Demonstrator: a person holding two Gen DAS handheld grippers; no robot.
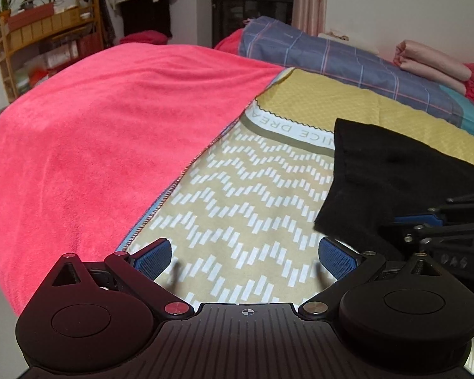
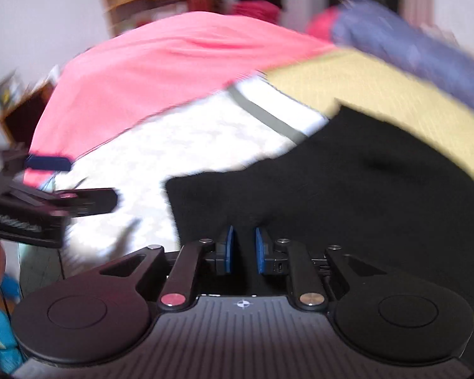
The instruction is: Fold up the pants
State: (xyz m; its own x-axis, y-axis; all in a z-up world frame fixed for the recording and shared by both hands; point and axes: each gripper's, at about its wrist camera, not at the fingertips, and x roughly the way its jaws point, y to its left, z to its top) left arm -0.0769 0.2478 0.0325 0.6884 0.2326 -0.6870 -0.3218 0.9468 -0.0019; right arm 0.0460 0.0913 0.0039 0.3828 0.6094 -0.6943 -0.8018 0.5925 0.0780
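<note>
Right tongs (image 2: 244,249) pinching black pants (image 2: 347,183); left tongs (image 1: 245,257) spread, empty.

both wrist cams low over bed (image 1: 252,189), angled down, close; share black pants (image 2: 347,189).

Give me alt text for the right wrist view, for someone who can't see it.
The right claw, its blue pads close together, has a fold of the black fabric pants between them at their near edge, on a beige patterned bedsheet. A pink fleece blanket lies behind, and the left claw shows at the left edge; the picture is motion-blurred.
</note>
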